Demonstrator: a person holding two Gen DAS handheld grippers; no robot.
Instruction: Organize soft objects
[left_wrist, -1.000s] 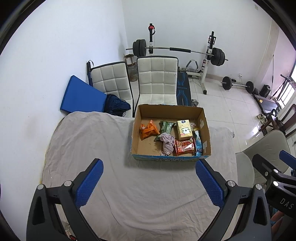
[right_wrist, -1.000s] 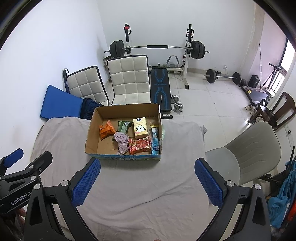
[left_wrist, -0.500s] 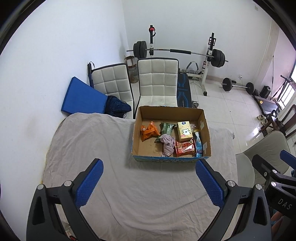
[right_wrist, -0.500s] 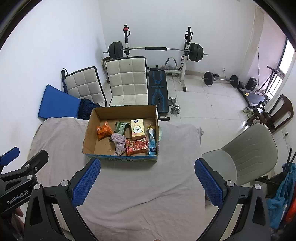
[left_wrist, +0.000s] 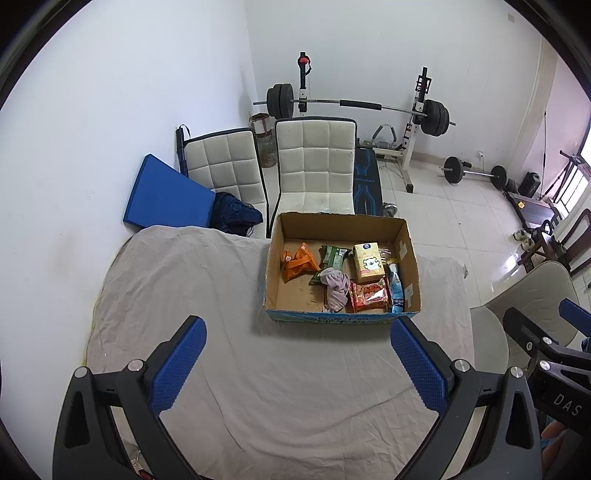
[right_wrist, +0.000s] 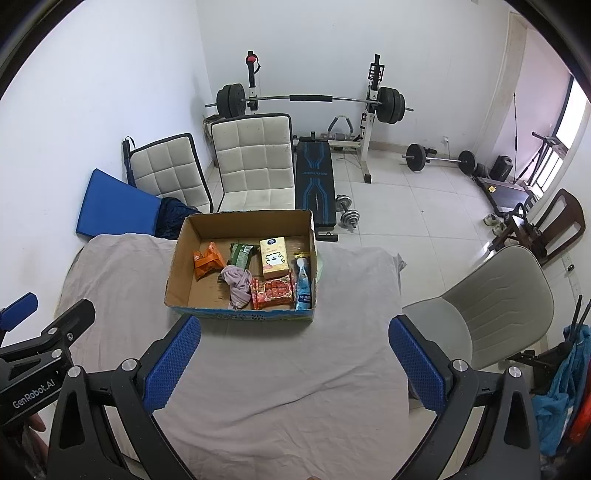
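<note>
Left gripper hangs high over the cloth-covered table, jaws spread wide and empty; right gripper the same, wide and holding nothing. Both sit well back from the cardboard box. Everything soft lies inside it: pinkish cloth bunched mid-box, touching the red packet, with an orange packet, green packet, yellow carton and blue bottle alongside. This fits sorting out or just-finished packing alike. Any reach should come straight down, clear of the box wall.
</note>
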